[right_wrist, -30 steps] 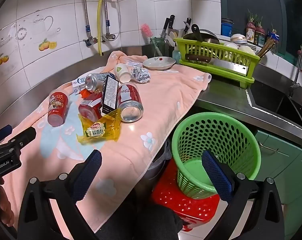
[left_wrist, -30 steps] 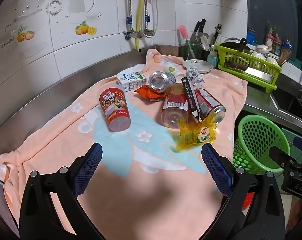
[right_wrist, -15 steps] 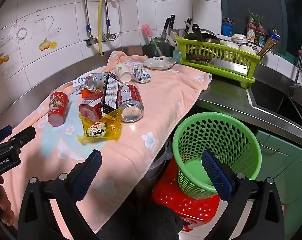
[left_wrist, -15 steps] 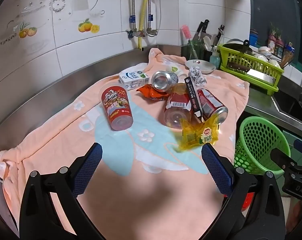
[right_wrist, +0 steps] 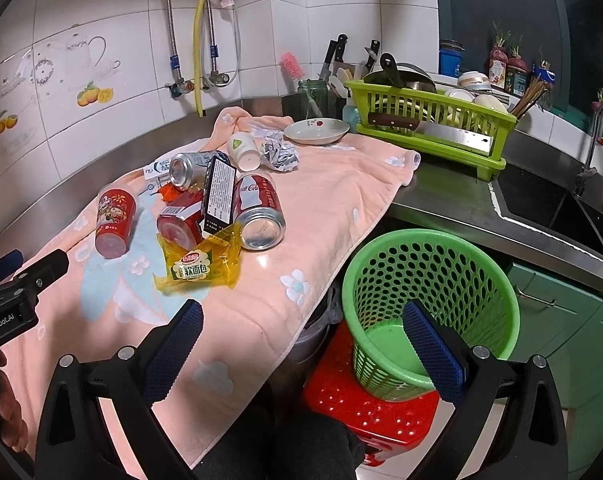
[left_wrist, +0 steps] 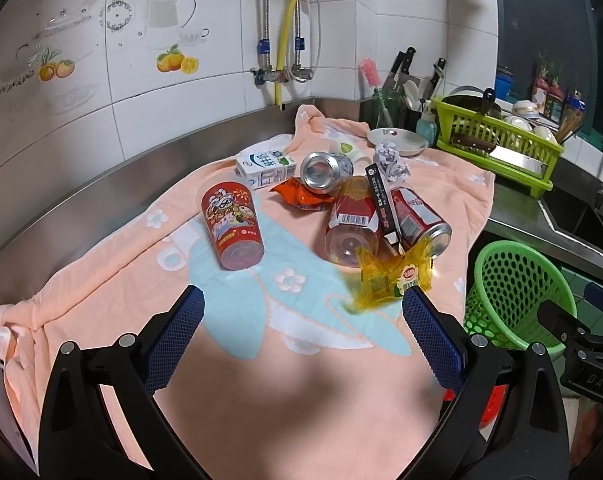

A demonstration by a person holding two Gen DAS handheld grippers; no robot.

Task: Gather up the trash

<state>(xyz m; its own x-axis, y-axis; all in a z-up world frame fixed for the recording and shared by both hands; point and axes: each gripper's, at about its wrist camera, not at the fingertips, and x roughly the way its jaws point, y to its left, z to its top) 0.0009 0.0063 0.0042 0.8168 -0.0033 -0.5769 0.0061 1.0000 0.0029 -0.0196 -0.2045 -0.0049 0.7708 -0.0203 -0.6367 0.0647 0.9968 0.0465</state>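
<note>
Trash lies piled on a pink towel: a red cup, a milk carton, a silver can, an orange wrapper, a red bottle, a black box, a cola can, a yellow wrapper and crumpled foil. A green basket stands on a red stool beside the counter. My left gripper hangs open over the towel, short of the pile. My right gripper is open over the towel's edge, its right finger over the basket.
A white dish and a paper cup sit at the towel's far end. A green dish rack with a cleaver, a knife holder and a steel sink lie to the right. Tiled wall with pipes behind.
My left gripper has moved slightly forward and upward, so the pile sits a little nearer in its view. The right gripper has barely shifted. Nothing has been gripped.
</note>
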